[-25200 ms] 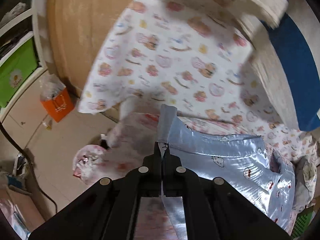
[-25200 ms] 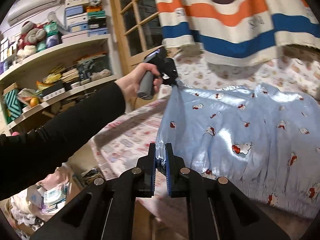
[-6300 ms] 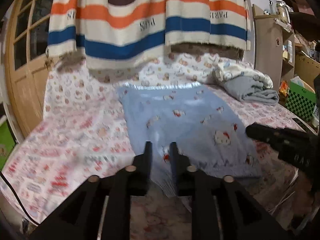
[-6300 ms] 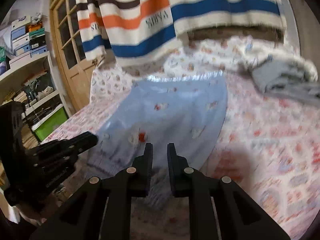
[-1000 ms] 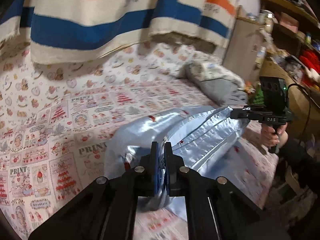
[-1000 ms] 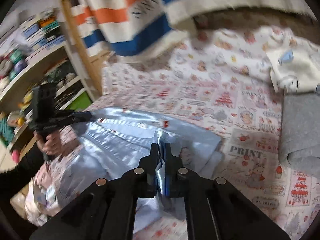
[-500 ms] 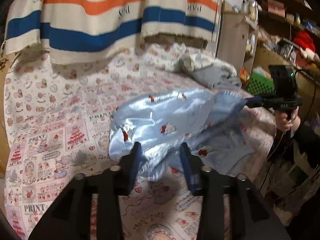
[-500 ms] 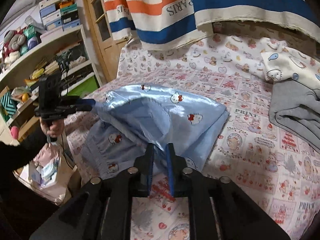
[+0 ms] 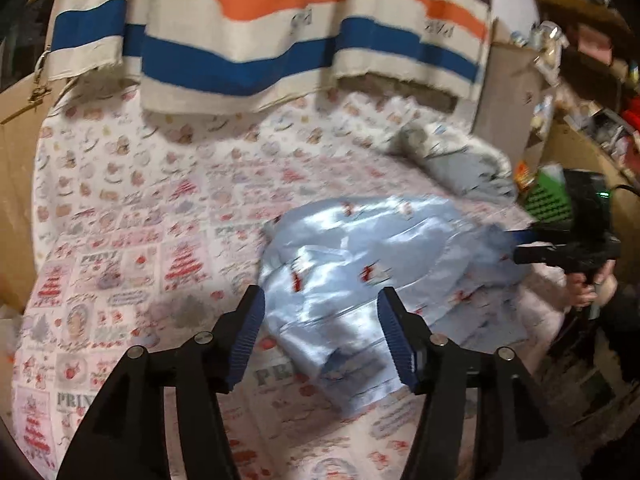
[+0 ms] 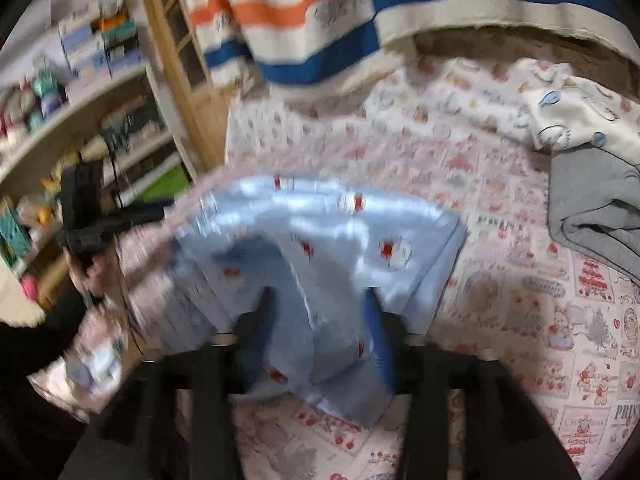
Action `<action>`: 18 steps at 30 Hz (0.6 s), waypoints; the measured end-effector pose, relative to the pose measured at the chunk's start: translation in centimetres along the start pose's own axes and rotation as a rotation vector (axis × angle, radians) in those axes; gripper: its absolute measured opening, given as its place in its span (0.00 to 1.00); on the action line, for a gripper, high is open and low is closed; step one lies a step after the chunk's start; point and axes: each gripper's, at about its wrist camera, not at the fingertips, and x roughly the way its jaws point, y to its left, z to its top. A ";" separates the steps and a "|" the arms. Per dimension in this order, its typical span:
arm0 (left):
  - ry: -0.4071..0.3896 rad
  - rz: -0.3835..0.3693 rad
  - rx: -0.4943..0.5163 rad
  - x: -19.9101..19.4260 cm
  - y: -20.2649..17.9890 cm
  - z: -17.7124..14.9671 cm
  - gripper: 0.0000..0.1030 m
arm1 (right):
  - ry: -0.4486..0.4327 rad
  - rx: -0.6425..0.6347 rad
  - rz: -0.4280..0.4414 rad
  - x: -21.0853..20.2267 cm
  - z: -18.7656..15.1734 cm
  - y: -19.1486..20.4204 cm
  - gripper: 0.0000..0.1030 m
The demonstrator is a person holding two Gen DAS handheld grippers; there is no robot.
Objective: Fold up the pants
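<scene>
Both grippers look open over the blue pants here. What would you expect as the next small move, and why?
Probably lower the left gripper and pinch the near edge of the light blue satin pants to straighten them. Both grippers are open, the right gripper with loose cloth lying between its fingers, and the pants lie bunched in a rumpled, uneven fold on the printed bedsheet.

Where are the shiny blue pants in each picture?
Left wrist view: the blue pants lie right of centre on the bed, past the open fingers.
Right wrist view: the blue pants fill the centre, draping between the open fingers.
Shared landmark: the striped blanket hanging behind.
</scene>
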 end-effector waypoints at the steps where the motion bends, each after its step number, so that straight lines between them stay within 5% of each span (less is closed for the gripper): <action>1: 0.013 0.012 -0.003 0.4 0.1 -0.2 0.57 | 0.018 -0.028 -0.034 0.4 -0.2 0.4 0.52; 2: 0.026 0.014 -0.014 0.7 0.4 -0.3 0.57 | 0.041 -0.056 -0.066 0.9 -0.5 0.8 0.39; 3: 0.035 0.007 -0.032 1.0 0.7 -0.5 0.57 | 0.051 -0.061 -0.080 1.1 -0.6 0.9 0.12; 4: 0.044 -0.008 -0.054 1.2 1.0 -0.5 0.54 | 0.048 -0.052 -0.084 1.1 -0.8 0.8 0.06; 6: 0.059 -0.051 -0.082 1.5 1.4 -0.7 0.00 | 0.014 -0.026 -0.096 0.4 -1.0 0.6 0.04; 11: 0.067 -0.139 -0.134 0.4 1.3 -1.1 0.00 | 0.025 -0.028 -0.206 -1.3 -1.9 0.2 0.03; 18: 0.112 -0.127 -0.082 0.0 -0.3 -2.1 0.02 | 0.093 -0.085 -0.206 -2.5 -4.5 1.5 0.03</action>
